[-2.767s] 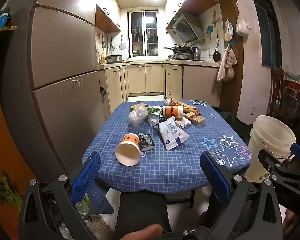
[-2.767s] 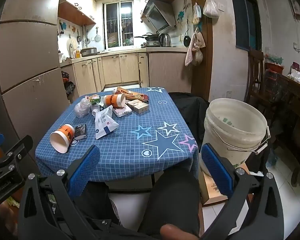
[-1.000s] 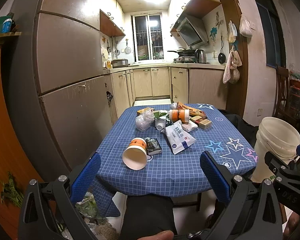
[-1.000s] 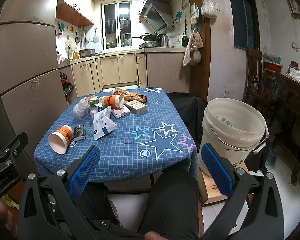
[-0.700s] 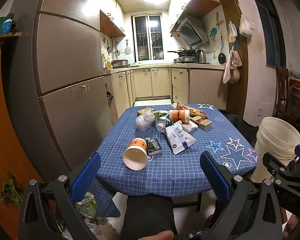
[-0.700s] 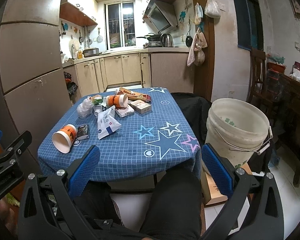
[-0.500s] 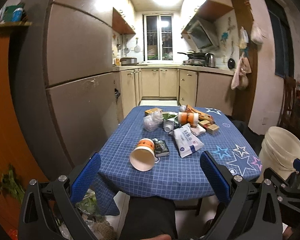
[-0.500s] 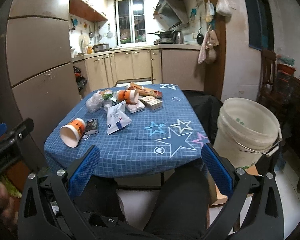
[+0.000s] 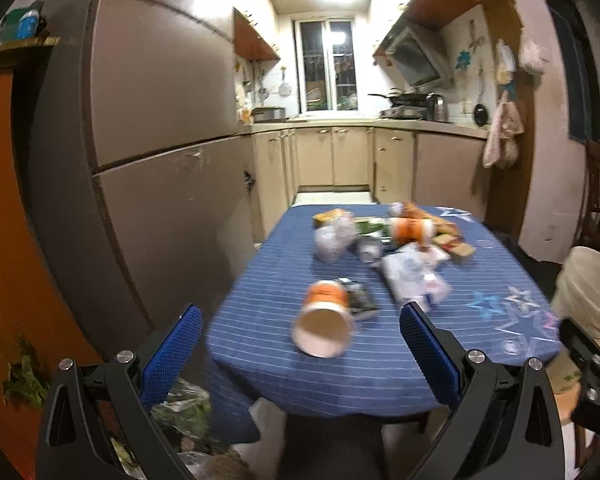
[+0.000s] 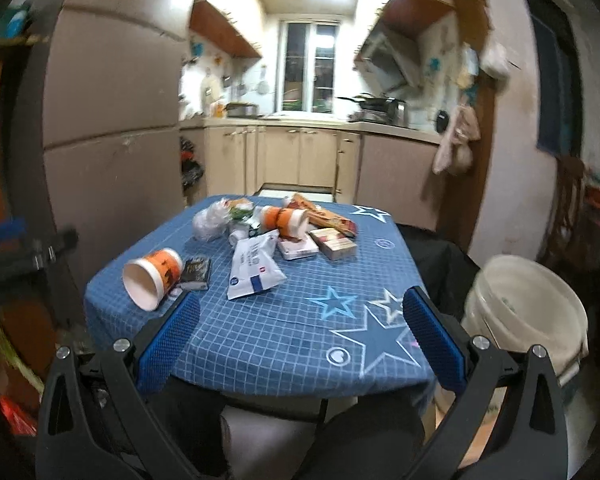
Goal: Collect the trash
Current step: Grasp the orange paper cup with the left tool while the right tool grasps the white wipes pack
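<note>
Blue-checked tablecloth (image 10: 268,332) covered with trash: orange paper cup (image 10: 150,278) tipped over at 9 o'clock, white pouch (image 10: 254,270) beside, white bucket (image 10: 524,312) at 3 o'clock. Left gripper (image 9: 300,354) and right gripper (image 10: 300,340) spread wide, holding nothing.

This is a lived-in home kitchen with a small dining corner. At the back of the frame, cream cabinets (image 10: 300,156) run under a counter below a barred window (image 10: 310,76), with a range hood (image 9: 414,58) and a kettle (image 9: 436,107) at upper right. A tall fridge (image 9: 160,152) fills the left, and a table with a blue star-print cloth (image 10: 284,320) takes the centre.
</note>
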A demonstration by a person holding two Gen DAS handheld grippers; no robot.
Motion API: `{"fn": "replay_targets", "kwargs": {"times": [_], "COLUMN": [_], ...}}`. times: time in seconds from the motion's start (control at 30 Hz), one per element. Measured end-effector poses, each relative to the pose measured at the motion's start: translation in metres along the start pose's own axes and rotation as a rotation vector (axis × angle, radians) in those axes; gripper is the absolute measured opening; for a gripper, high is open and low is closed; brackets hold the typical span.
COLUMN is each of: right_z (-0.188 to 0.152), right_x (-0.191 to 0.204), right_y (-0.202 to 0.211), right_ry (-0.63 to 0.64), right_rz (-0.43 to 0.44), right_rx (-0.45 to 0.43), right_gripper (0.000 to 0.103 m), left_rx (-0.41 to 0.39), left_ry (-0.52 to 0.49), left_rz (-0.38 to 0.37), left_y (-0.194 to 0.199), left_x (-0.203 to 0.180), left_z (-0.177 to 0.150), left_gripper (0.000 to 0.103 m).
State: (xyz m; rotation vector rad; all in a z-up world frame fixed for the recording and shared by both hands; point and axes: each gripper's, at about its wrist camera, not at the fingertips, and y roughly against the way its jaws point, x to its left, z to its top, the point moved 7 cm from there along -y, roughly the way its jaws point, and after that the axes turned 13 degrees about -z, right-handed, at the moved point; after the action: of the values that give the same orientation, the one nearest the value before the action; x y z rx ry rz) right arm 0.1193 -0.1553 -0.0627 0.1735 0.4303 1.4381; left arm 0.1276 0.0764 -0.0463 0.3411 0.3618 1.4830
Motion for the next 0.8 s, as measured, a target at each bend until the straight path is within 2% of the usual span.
{"fn": "replay_targets", "kwargs": {"times": [0.07, 0.1, 0.2, 0.27, 0.43, 0.6, 0.8], "right_z": [-0.001, -0.002, -0.004, -0.006, -0.009, -0.013, -0.01], "right_x": [0.007, 0.011, 0.022, 0.028, 0.044, 0.056, 0.06], "right_y": [-0.011, -0.017, -0.032, -0.041, -0.057, -0.08, -0.12], "right_ry": [0.031, 0.044, 0.077, 0.105, 0.164, 0.172, 0.15], "right_rz": [0.017, 0.03, 0.043, 0.052, 0.061, 0.112, 0.175], "right_rx": [0.015, 0.028, 0.052, 0.061, 0.067, 0.1, 0.138], "right_gripper": [0.098, 0.098, 0.098, 0.098, 0.098, 0.098, 0.083], "left_rx": [0.026, 0.045, 0.094, 0.133, 0.195, 0.225, 0.242], "left_ry": [0.04, 0.051, 0.052, 0.036, -0.037, -0.088, -0.101], "left_rz": [0.009, 0.003, -0.026, -0.062, -0.089, -0.128, -0.129], "left_y": [-0.013, -0.019, -0.034, -0.046, -0.08, -0.118, -0.158], "left_x": [0.028, 0.039, 0.058, 0.061, 0.057, 0.046, 0.043], "left_z": [-0.004, -0.008, -0.022, -0.034, -0.056, -0.067, -0.068], "left_gripper": [0.092, 0.091, 0.091, 0.086, 0.072, 0.065, 0.06]}}
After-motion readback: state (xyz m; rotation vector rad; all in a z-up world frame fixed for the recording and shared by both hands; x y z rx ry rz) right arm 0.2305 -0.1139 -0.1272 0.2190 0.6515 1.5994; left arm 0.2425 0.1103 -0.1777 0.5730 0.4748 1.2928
